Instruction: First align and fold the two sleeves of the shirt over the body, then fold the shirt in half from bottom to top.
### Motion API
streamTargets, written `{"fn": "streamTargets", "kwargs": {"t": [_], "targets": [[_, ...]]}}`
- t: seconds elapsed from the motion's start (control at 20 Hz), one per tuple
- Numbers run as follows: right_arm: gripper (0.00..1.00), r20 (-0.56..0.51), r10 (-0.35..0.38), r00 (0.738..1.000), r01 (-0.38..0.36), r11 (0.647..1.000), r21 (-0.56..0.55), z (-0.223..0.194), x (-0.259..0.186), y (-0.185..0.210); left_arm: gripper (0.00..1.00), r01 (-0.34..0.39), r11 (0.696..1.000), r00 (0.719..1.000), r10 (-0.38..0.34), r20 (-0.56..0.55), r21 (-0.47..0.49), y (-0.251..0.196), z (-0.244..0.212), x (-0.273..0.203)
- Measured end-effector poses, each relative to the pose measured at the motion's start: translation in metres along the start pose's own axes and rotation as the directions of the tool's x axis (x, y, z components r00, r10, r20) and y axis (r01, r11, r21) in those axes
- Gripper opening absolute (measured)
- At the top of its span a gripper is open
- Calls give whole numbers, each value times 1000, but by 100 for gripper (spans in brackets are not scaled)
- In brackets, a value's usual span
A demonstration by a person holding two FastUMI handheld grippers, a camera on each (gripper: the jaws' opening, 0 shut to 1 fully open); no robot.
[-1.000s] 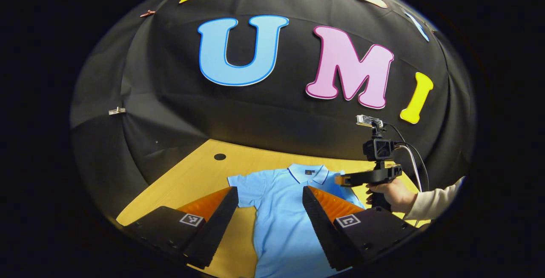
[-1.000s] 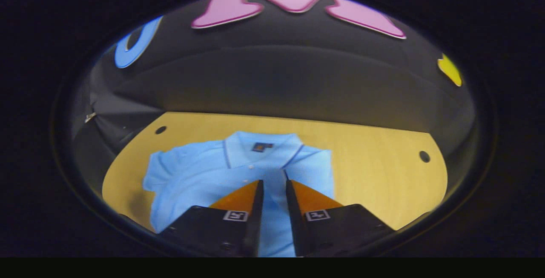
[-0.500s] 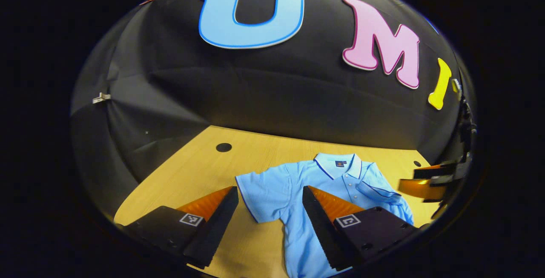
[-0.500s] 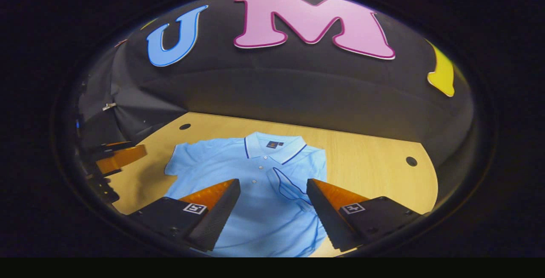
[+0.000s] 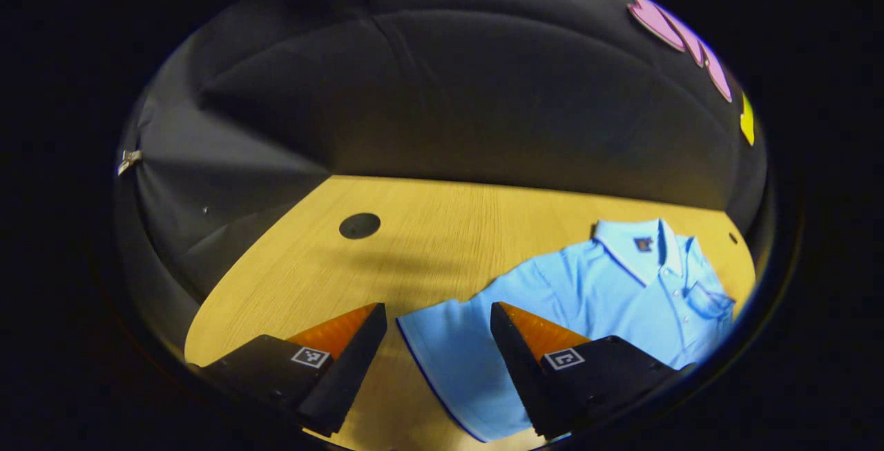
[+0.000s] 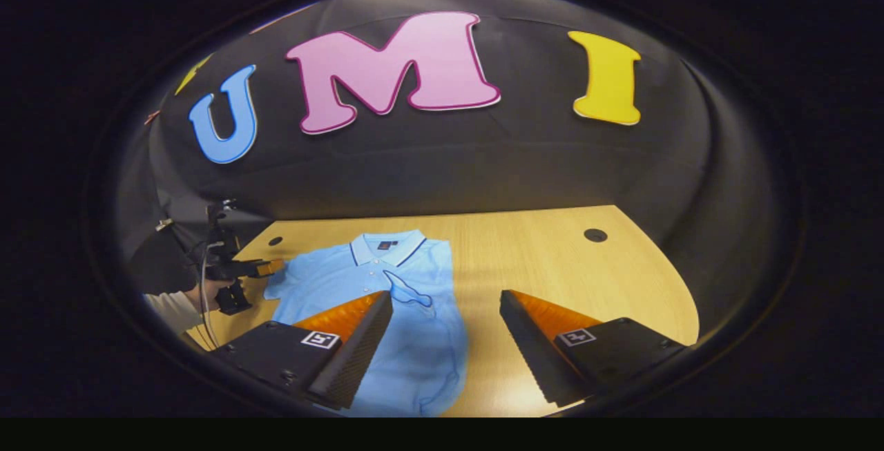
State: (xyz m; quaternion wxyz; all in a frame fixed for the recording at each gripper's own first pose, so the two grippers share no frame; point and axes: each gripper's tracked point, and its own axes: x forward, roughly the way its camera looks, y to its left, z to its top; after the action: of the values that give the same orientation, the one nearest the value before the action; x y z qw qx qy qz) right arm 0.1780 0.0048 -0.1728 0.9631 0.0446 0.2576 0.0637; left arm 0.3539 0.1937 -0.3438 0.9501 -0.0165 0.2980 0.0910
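Note:
A light blue polo shirt (image 6: 387, 278) lies flat on the wooden table (image 6: 552, 271), collar (image 6: 385, 247) toward the far wall. One sleeve (image 6: 412, 293) lies folded over the chest. The other sleeve (image 5: 449, 347) stretches out flat, and its hem lies between the fingers of my left gripper (image 5: 438, 320), which stands open just above it. In the right gripper view, that left gripper (image 6: 266, 268) sits at the shirt's outstretched sleeve, held by a hand (image 6: 207, 293). My right gripper (image 6: 445, 297) is open over the shirt's edge and bare table, holding nothing.
The table has round dark holes (image 5: 359, 225) (image 6: 595, 235) near its back corners. The black cloth wall (image 5: 428, 92) rises right behind the table. Bare wood (image 5: 428, 230) spreads beyond the outstretched sleeve.
My right gripper opened, left the sleeve folded on the chest and drew back to the right. My left gripper swung left and lower, down to the outstretched sleeve.

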Motion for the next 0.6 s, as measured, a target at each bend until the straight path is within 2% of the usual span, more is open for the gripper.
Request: {"fn": "streamTargets", "kwargs": {"t": [0.2, 0.25, 0.3, 0.4, 0.5, 0.6], "targets": [[98, 5, -8, 1000, 8, 1000, -6, -4, -9, -8, 95, 32, 999, 999, -32, 7, 5, -10, 0, 9], [98, 0, -12, 1000, 12, 1000, -8, -8, -9, -9, 84, 35, 999, 999, -35, 19, 6, -11, 4, 12], [98, -7, -11, 1000, 11, 1000, -13, -13, -9, -9, 80, 42, 999, 999, -42, 17, 11, -15, 3, 12], [98, -25, 4, 1000, -5, 1000, -24, -24, -11, -2, 63, 64, 997, 998, -64, 6, 36, -22, 1, 12], [98, -43, 17, 999, -18, 999, -29, -35, -13, 2, 36, 89, 995, 996, -89, 1, 49, -33, 3, 13], [98, -46, 21, 999, -22, 999, -24, -44, -16, 4, 19, 70, 996, 998, -70, -1, 54, -34, 6, 12]]}}
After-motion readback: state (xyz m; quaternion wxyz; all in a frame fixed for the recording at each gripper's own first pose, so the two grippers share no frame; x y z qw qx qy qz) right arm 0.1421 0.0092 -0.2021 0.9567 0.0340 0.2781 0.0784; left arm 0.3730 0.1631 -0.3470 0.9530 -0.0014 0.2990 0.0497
